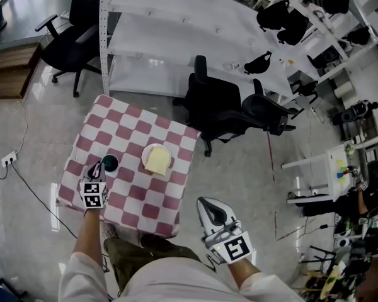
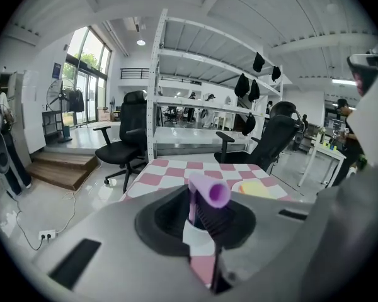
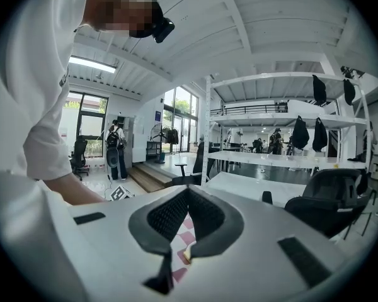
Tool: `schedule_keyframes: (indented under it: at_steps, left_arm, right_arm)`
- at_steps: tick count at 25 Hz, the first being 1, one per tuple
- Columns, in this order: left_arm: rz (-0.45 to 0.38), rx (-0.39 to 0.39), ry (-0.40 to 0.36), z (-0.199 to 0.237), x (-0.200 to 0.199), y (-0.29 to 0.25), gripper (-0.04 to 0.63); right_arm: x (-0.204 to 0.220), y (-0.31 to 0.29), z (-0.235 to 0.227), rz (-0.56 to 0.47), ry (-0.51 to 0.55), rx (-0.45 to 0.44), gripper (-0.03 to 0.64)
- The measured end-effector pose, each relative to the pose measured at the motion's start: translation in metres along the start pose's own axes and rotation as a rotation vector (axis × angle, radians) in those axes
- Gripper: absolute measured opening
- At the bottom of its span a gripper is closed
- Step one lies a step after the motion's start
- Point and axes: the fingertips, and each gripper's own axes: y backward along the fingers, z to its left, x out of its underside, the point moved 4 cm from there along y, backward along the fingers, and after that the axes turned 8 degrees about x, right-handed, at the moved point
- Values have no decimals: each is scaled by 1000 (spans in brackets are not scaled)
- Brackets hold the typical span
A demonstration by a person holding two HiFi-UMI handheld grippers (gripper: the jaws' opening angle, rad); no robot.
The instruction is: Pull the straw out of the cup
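Note:
A small table with a pink-and-white checked cloth (image 1: 129,181) carries a dark cup (image 1: 110,163) near its left front. My left gripper (image 1: 101,167) reaches right up to that cup. In the left gripper view its jaws (image 2: 205,201) are shut on a purple straw (image 2: 209,190), which stands upright between the black pads with its open end toward the camera. The pads hide the cup there. My right gripper (image 1: 208,205) hangs off the table's right front corner, over the floor. Its jaws (image 3: 188,195) are shut with nothing between them.
A white plate with a pale yellow block (image 1: 157,158) sits mid-table, right of the cup. Black office chairs (image 1: 230,109) stand just beyond the table's far right corner, another one (image 1: 69,36) at far left. A white metal shelf rack (image 1: 176,36) runs behind.

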Motion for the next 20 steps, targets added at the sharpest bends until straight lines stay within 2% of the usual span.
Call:
schedule_keyframes:
  at_steps: [12,20]
  left_arm:
    - [-41,26,-36,-13,-31,33,34]
    - [-87,56,-81,-26,-67,69,34]
  right_arm:
    - [-6,-9,14,-44,-25,-35,5]
    - [-15,-17,26,-77,-44,-64,5]
